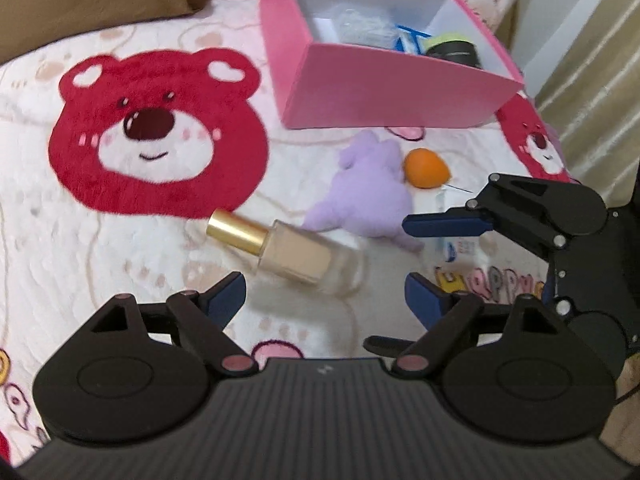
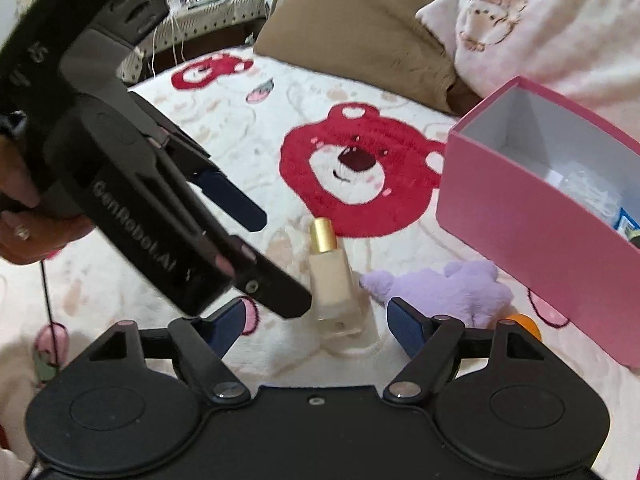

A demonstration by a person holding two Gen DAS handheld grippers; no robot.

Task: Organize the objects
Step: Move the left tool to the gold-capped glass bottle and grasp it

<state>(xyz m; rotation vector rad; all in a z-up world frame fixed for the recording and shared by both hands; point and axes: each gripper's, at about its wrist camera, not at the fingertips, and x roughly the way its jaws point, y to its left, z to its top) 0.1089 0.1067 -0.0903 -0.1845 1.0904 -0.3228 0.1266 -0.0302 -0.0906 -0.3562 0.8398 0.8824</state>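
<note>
Left wrist view: the left tool [image 1: 324, 292] hangs with its blue-padded jaws spread wide and nothing between them, above a cream plush bed blanket [image 1: 120, 260] printed with red bear faces. Just ahead lies a clear glass bottle of beige liquid with a gold cap [image 1: 292, 252], on its side, cap pointing left. Beyond it are a lilac plush toy [image 1: 364, 196] and, touching it, an orange teardrop sponge [image 1: 425, 168]. A pink cardboard box with a white inside [image 1: 392, 96] stands behind, holding several small items too blurred to name. The right tool [image 1: 424, 256] enters from the right, jaws apart over a white packet [image 1: 460, 248] with unreadable blue print. Colourful blanket lettering there is illegible.

Right wrist view: the right tool [image 2: 316, 320] is open and empty, the bottle [image 2: 336, 276] lying just in front of its jaws. The left tool [image 2: 248, 240], held by a hand [image 2: 24, 216], reads "GenRobot.AI" on its side.
</note>
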